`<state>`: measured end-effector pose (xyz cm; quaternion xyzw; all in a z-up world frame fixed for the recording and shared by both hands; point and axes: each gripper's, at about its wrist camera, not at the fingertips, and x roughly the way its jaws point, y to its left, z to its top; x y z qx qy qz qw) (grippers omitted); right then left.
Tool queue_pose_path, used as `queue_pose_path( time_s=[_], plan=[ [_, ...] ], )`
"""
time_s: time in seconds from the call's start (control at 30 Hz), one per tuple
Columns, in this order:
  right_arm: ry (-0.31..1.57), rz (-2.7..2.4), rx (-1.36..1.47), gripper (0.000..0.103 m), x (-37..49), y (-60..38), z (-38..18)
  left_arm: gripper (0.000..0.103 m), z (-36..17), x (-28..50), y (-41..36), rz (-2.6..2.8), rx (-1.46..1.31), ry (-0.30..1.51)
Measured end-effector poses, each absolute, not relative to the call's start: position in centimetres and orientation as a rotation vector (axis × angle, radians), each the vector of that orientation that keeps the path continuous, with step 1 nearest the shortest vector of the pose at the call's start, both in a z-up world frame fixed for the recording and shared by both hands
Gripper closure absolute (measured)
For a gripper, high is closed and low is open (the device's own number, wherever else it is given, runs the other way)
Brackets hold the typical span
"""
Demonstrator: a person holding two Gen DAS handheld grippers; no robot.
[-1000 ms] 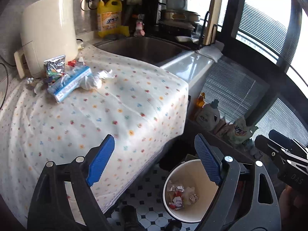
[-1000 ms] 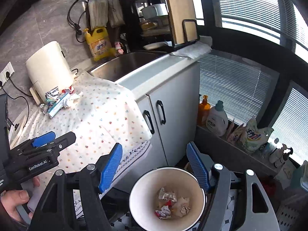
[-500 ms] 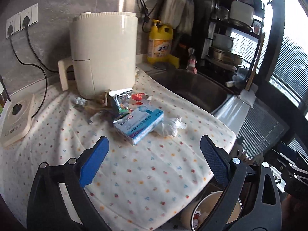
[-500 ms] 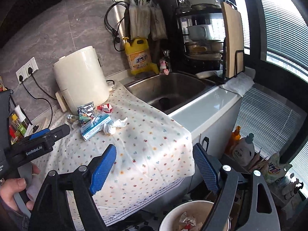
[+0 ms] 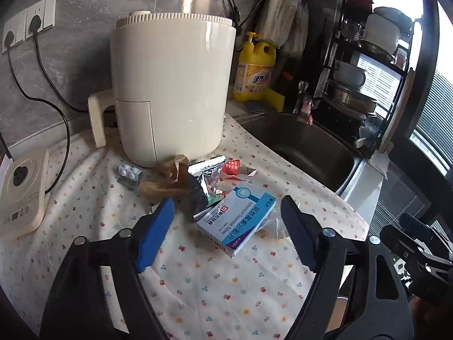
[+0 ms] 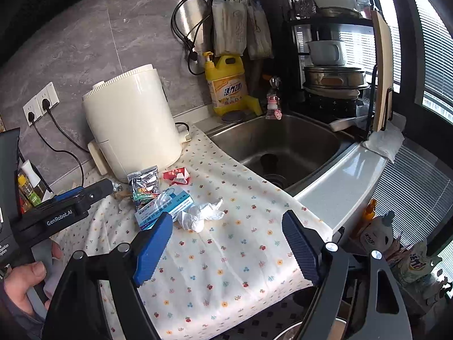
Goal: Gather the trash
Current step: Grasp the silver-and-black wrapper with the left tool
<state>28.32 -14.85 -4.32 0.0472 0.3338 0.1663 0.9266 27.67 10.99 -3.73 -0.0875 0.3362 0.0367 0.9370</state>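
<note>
Trash lies in a pile on the flowered cloth (image 5: 226,283) in front of a cream appliance (image 5: 172,85): a blue and white medicine box (image 5: 237,223), a silver foil wrapper (image 5: 206,189), brown crumpled paper (image 5: 167,178), a red wrapper (image 5: 233,167) and a small grey brick (image 5: 128,172). My left gripper (image 5: 226,229) is open and empty, with its jaws either side of the box, just short of it. In the right wrist view a crumpled white tissue (image 6: 201,215) lies by the box (image 6: 164,206). My right gripper (image 6: 226,246) is open and empty, above the cloth.
A steel sink (image 6: 283,147) lies right of the cloth, with a yellow detergent bottle (image 6: 226,85) and a dish rack (image 6: 334,70) behind. A white scale (image 5: 19,195) sits at the left. The bin's rim (image 6: 291,331) shows at the bottom edge.
Both grippers have risen from over the bin on the floor and swung to the counter. The left one has closed in on the trash pile. Both stay open.
</note>
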Motion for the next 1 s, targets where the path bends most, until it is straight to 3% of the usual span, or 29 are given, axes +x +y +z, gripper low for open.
queue_pose_path(
  time_s=[0.13,0.5,0.7,1.0],
  plan=[
    [0.725,0.337,0.109,0.032,30.2,-13.2,-5.2,0.048,-5.0,29.6,12.1,0.065,-0.194,0.731],
    [0.793,0.332,0.105,0.037,34.1,-9.9,-7.7,0.064,-9.1,33.9,13.7,0.066,-0.229,0.830],
    [0.831,0.333,0.105,0.037,35.6,-8.8,-9.2,0.094,-10.5,35.1,14.1,0.052,-0.245,0.859],
    [0.905,0.347,0.108,0.040,36.9,-6.7,-11.5,0.097,-9.4,34.2,15.2,0.078,-0.242,0.819]
  ],
)
